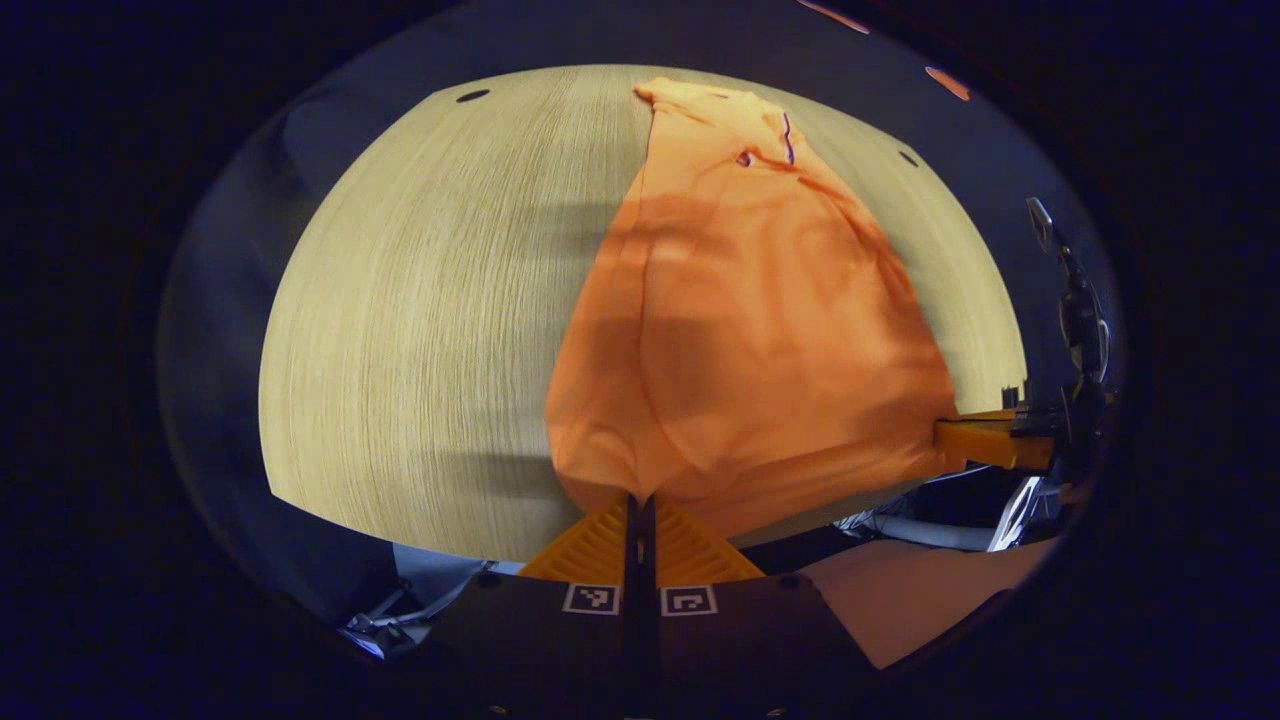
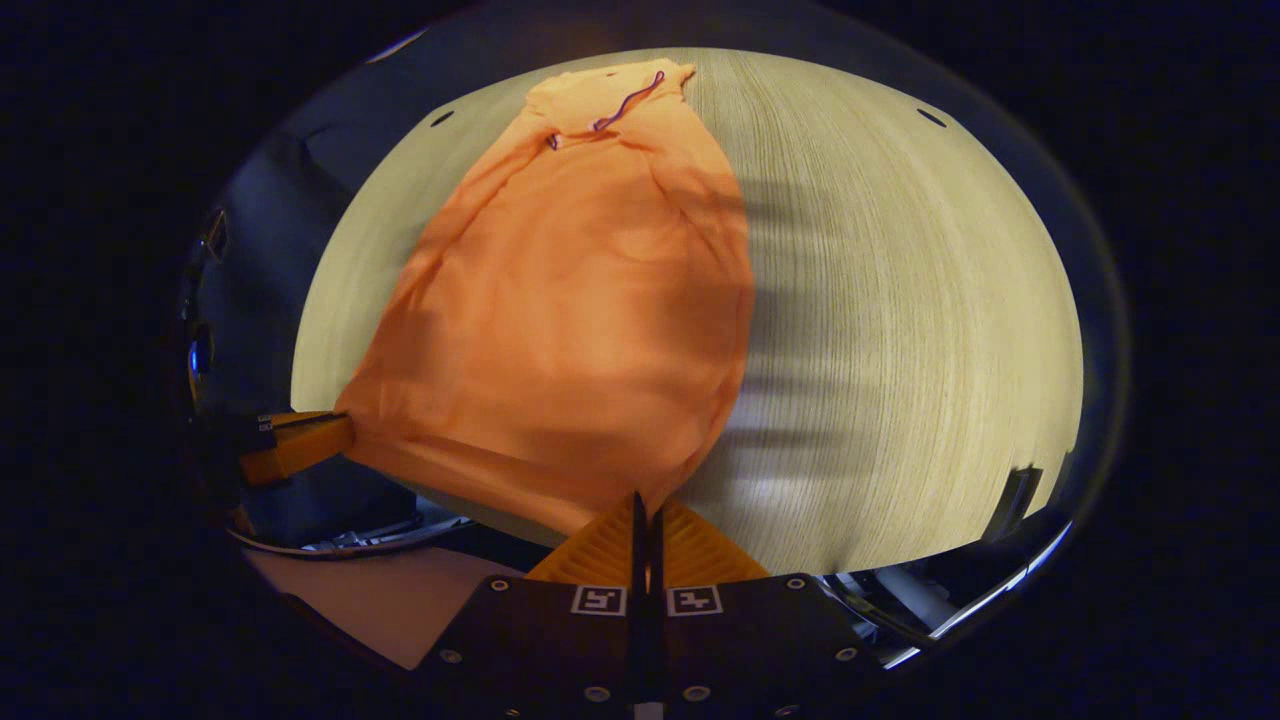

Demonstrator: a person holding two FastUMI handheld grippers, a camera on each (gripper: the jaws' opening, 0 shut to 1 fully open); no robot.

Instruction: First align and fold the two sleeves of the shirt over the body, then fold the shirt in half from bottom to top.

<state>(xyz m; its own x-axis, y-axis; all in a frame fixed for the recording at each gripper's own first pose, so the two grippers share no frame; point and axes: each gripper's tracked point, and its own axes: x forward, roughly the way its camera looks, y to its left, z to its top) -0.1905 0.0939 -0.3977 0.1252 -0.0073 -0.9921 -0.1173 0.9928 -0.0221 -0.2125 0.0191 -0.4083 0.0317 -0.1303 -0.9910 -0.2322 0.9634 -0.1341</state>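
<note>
Two claws point(image 1: 640, 510) point(image 2: 645, 508) pinch one shirt point(image 1: 760, 330).

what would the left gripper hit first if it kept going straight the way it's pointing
The orange shirt. The left gripper is already shut on its near hem, so going straight on would push into the cloth spread over the wooden table. Its height above the table is hard to judge.

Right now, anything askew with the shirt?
Nothing damaged. The orange shirt lies on the wooden table, narrow with sleeves folded in. Left gripper and right gripper each pinch a hem corner at the near edge.
</note>
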